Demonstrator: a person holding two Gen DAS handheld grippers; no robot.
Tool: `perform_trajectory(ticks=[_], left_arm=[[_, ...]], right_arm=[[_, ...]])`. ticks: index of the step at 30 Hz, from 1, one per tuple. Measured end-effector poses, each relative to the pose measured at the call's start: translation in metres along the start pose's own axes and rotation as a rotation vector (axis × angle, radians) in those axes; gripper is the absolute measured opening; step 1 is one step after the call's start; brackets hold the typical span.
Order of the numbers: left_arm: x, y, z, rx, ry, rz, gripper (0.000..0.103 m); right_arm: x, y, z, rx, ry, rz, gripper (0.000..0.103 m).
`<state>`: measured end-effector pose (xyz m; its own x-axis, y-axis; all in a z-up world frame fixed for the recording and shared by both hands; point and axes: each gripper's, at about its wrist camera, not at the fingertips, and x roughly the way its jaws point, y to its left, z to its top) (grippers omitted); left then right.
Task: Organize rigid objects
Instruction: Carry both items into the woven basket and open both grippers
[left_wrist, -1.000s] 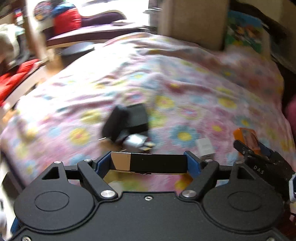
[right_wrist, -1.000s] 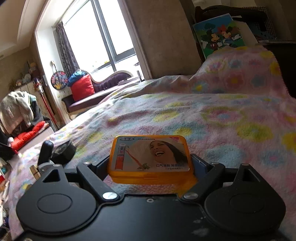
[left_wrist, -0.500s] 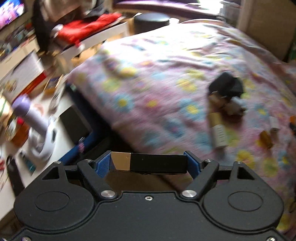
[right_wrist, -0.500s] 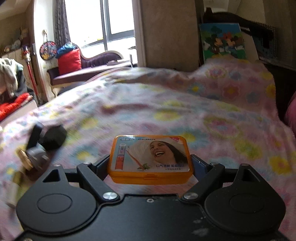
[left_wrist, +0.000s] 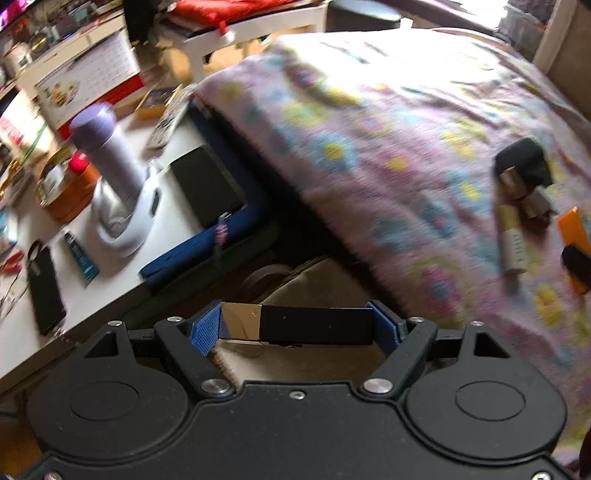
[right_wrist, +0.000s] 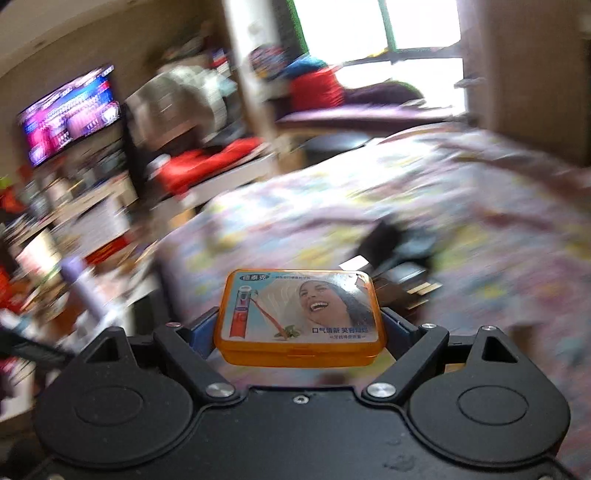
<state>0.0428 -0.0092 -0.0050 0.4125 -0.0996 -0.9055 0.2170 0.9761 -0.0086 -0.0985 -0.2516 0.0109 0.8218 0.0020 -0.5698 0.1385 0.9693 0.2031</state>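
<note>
My left gripper (left_wrist: 295, 326) is shut on a flat black bar with a silver end (left_wrist: 332, 325), held edge-on between the blue pads (left_wrist: 205, 328). It hangs over the gap between a floral bed (left_wrist: 369, 129) and a white table (left_wrist: 110, 295). My right gripper (right_wrist: 301, 328) is shut on an orange box with a printed lid (right_wrist: 299, 314), above the bed's near corner. A small pile lies on the blanket: a black adapter (left_wrist: 522, 162), metal pieces (left_wrist: 535, 205) and a white and gold stick (left_wrist: 511, 242). The same pile is blurred in the right wrist view (right_wrist: 395, 251).
The white table holds a purple bottle in a white stand (left_wrist: 107, 151), a black phone (left_wrist: 44, 288), a black pad on a blue tray (left_wrist: 208, 184), a blue tube (left_wrist: 79, 256) and a remote (left_wrist: 166, 122). A lit television (right_wrist: 70, 114) and cluttered shelves stand left of the bed.
Both views have swung left, from the bed toward the table side. The left gripper moved off the blanket to the bed's edge. The right gripper rose. Each grip is unchanged.
</note>
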Motion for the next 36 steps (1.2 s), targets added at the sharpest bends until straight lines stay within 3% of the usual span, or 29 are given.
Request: perform_trajectory(ticks=[2, 6, 14, 19, 32, 34, 36], left_arm=[[0.007, 0.007, -0.004, -0.015, 0.026, 0.014, 0.077], [0.014, 0.017, -0.007, -0.048, 0.070, -0.032, 0.077], [0.018, 0.018, -0.010, -0.061, 0.099, -0.045, 0.077], [0.023, 0.017, -0.010, -0.062, 0.130, -0.051, 0.077], [0.030, 0.012, -0.012, -0.029, 0.167, -0.023, 0.077], [0.029, 0.010, -0.012, -0.021, 0.163, -0.026, 0.078], [0.027, 0.009, -0.012, -0.014, 0.155, -0.032, 0.086]], right_arm=[[0.005, 0.023, -0.010, -0.031, 0.048, 0.044, 0.088], [0.015, 0.052, -0.030, -0.090, 0.141, 0.085, 0.089], [0.031, 0.069, -0.061, -0.159, 0.309, 0.104, 0.089], [0.034, 0.081, -0.078, -0.239, 0.332, 0.097, 0.089], [0.043, 0.074, -0.081, -0.202, 0.400, 0.106, 0.089], [0.045, 0.073, -0.081, -0.198, 0.409, 0.106, 0.089], [0.046, 0.073, -0.082, -0.197, 0.416, 0.102, 0.089]])
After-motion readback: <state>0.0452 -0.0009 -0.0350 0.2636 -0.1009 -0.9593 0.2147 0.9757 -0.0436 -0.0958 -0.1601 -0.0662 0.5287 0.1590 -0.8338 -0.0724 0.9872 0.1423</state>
